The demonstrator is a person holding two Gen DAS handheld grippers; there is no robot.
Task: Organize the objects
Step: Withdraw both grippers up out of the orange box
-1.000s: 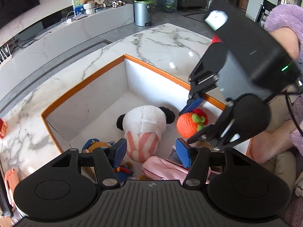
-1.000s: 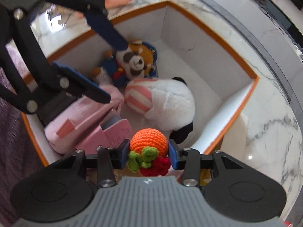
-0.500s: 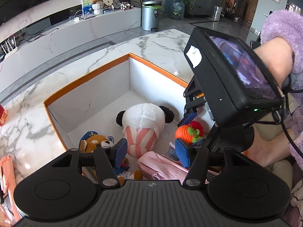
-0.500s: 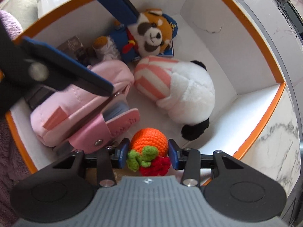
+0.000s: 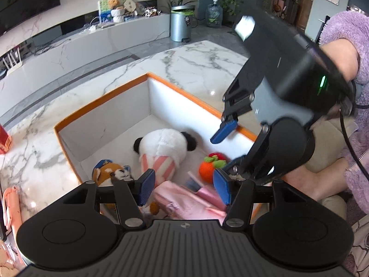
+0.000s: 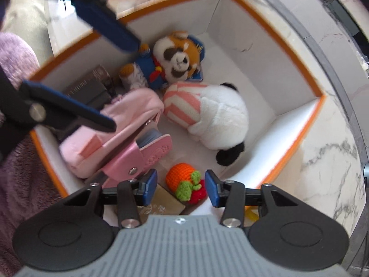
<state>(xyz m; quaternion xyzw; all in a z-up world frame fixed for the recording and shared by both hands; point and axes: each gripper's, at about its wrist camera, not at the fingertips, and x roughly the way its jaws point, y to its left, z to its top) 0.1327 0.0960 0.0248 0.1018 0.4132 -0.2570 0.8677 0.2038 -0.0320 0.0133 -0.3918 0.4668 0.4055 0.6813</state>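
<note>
An orange crocheted fruit with green leaves and a red berry (image 6: pixel 183 181) lies on the floor of a white box with an orange rim (image 6: pixel 297 60); it also shows in the left wrist view (image 5: pixel 208 166). My right gripper (image 6: pixel 181 188) is open and empty, raised above the fruit. My left gripper (image 5: pixel 184 185) is open and empty, held over the box's near side. In the box lie a panda plush in pink stripes (image 6: pixel 214 117), a red panda plush in blue (image 6: pixel 175 57) and a pink pouch (image 6: pixel 115 136).
The box stands on a white marble table (image 5: pixel 196 62). A dark book (image 6: pixel 90 87) and a tan box (image 6: pixel 163 200) sit inside it. A peach object (image 5: pixel 11 205) and a red item (image 5: pixel 4 138) lie on the table left. The person's purple sleeve (image 5: pixel 343 34) is right.
My right gripper opened and let go of the orange crocheted fruit, which now lies on the box floor. The right gripper has lifted away. The left gripper rose slightly.
</note>
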